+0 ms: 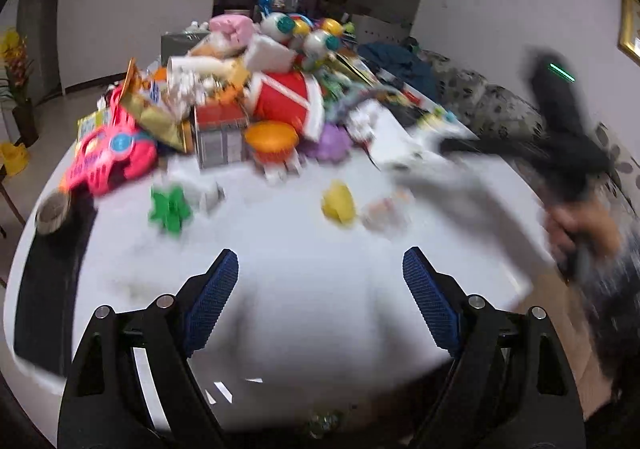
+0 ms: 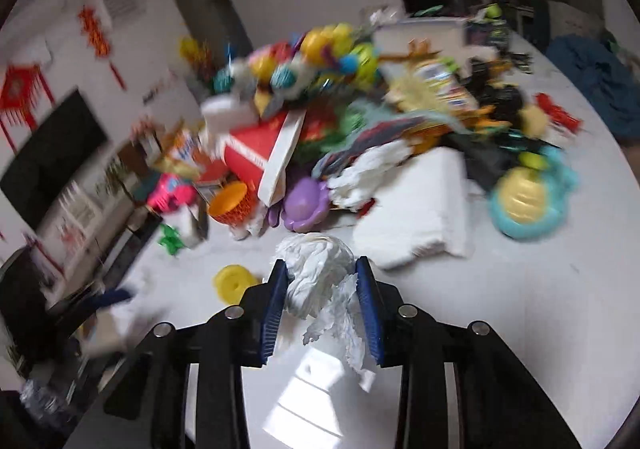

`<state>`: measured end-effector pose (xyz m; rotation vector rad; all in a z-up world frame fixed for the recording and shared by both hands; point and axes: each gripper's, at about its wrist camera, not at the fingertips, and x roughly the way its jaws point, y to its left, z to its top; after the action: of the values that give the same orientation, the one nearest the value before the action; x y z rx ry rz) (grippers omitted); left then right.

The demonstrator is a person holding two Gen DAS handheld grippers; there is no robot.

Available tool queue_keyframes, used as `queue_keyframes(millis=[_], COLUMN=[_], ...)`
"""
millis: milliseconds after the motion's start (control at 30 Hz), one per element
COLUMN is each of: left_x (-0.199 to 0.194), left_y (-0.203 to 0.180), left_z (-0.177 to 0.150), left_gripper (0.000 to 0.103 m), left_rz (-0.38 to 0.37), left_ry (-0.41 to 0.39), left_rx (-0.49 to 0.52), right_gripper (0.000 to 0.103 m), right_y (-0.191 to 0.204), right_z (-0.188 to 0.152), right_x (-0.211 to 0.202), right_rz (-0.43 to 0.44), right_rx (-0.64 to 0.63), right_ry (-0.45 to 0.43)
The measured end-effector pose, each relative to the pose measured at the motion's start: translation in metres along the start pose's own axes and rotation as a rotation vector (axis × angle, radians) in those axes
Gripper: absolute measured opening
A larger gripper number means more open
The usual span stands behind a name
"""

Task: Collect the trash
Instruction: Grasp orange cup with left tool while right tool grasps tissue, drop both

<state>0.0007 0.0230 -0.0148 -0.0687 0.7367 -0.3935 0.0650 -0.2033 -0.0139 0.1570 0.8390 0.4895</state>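
My right gripper is shut on a crumpled white tissue and holds it just above the white table; loose paper hangs down between the blue pads. My left gripper is open and empty over the bare front part of the table. In the left wrist view the right gripper's black body shows blurred at the right, in a hand. Small bits lie ahead of the left gripper: a yellow piece, a pale wrapper and a green star-shaped piece.
A big heap of toys and packaging covers the far half of the table, with a red box, an orange cup, a purple flower toy and a white folded cloth. A sofa stands at the right.
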Motion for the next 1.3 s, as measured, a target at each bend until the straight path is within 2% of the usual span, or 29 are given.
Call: queue_keyframes(millis=[100,167,267,333,400,433,467,500,600,733,833,1033,1100,1167,1300], left_x=[0.026,0.054,0.093,0.112,0.130,0.135,0.137,0.137,0.121,0.083,0.056,-0.025,-0.042,-0.061,-0.069], left_y=[0.007,0.013,0.018,0.021,0.027,0.030,0.032,0.033,0.035,0.025,0.019,0.002,-0.016,-0.029,-0.042], left_z=[0.033,0.053,0.071,0.077,0.082,0.082,0.082,0.081,0.073,0.058,0.044,0.009,-0.003,-0.029,-0.088], left_gripper=[0.083,0.083,0.083,0.083,0.081,0.068,0.061,0.047,0.047,0.047,0.047,0.047,0.047,0.047,0.047], left_rz=[0.025,0.022,0.017,0.046,0.044,0.034,0.040,0.046,0.012,0.040,0.059,0.021,0.027,0.027,-0.008], left_ry=[-0.002,0.041,0.110,0.131,0.153,0.154,0.144,0.143,0.101,0.010,-0.021,-0.078,-0.078,-0.056,0.057], left_rx=[-0.015,-0.057,-0.102,-0.112,-0.130,-0.146,-0.145,-0.134,-0.131,-0.046,-0.005,0.055,0.098,0.152,0.200], right_gripper=[0.035,0.037,0.038,0.038,0.038,0.038,0.038,0.038,0.038,0.038,0.038,0.038,0.038,0.039,0.039], right_y=[-0.011,-0.017,-0.022,-0.024,-0.027,-0.027,-0.027,-0.025,-0.018,-0.011,-0.003,0.024,0.038,0.055,0.085], right_z=[-0.016,-0.025,-0.038,-0.043,-0.048,-0.050,-0.052,-0.053,-0.058,-0.063,-0.067,-0.073,-0.081,-0.096,-0.140], right_x=[-0.019,-0.025,-0.026,-0.022,-0.017,-0.013,-0.011,-0.009,-0.006,-0.002,-0.005,-0.030,-0.040,-0.048,-0.052], right_rz=[0.002,0.000,-0.005,-0.006,0.001,0.010,0.014,0.019,0.032,0.043,0.047,0.061,0.076,0.104,0.142], right_rx=[0.051,0.072,0.082,0.082,0.086,0.091,0.092,0.090,0.076,0.072,0.065,0.017,-0.018,-0.060,-0.133], right_ry=[-0.031,-0.033,-0.024,-0.015,-0.004,0.004,0.009,0.013,0.020,0.035,0.037,0.012,0.021,0.052,0.158])
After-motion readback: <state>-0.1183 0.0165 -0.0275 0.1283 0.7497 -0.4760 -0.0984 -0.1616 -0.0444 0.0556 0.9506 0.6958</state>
